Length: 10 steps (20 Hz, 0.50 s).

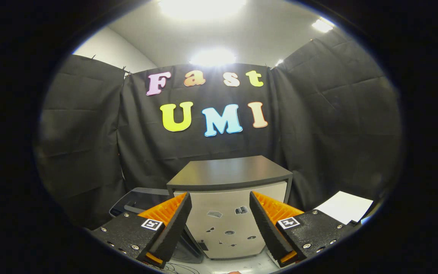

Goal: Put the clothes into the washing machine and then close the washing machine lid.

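Dark-topped pale boxy washing machine (226, 198) stands beyond the gripper (219, 219), whose fingers gape wide, holding nothing. Clothes will likely be soft, light; pinch a fold.

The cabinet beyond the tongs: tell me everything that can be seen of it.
The cabinet is a boxy unit with a dark, smooth, faintly glossy flat top and a pale front. Small dark marks or stickers dot the front. It stands upright against the black cloth wall, just beyond the open tongs, which touch nothing. A dark lidded object sits beside it; whether they touch is unclear.
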Each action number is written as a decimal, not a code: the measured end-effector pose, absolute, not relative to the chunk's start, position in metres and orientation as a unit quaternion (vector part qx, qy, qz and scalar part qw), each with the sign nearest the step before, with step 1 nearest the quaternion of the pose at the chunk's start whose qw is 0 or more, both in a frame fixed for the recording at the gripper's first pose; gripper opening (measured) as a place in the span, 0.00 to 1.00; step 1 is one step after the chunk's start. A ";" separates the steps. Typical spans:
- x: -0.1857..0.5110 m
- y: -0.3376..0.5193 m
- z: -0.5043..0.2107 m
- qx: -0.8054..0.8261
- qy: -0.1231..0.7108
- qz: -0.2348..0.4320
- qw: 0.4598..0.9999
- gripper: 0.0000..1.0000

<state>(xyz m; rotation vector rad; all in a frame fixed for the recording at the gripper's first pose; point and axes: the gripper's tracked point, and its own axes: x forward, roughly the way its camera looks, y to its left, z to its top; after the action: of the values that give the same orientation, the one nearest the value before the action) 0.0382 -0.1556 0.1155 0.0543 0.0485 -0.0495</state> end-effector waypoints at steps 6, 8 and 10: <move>0.037 -0.157 0.102 0.023 0.028 -0.023 0.999 0.94; 0.037 -0.156 0.097 0.023 0.034 -0.022 0.999 0.94; 0.037 -0.153 0.093 0.024 0.036 -0.019 0.999 0.94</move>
<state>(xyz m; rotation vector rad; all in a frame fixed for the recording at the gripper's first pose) 0.0365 -0.1530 0.0934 0.0480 0.0713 -0.0380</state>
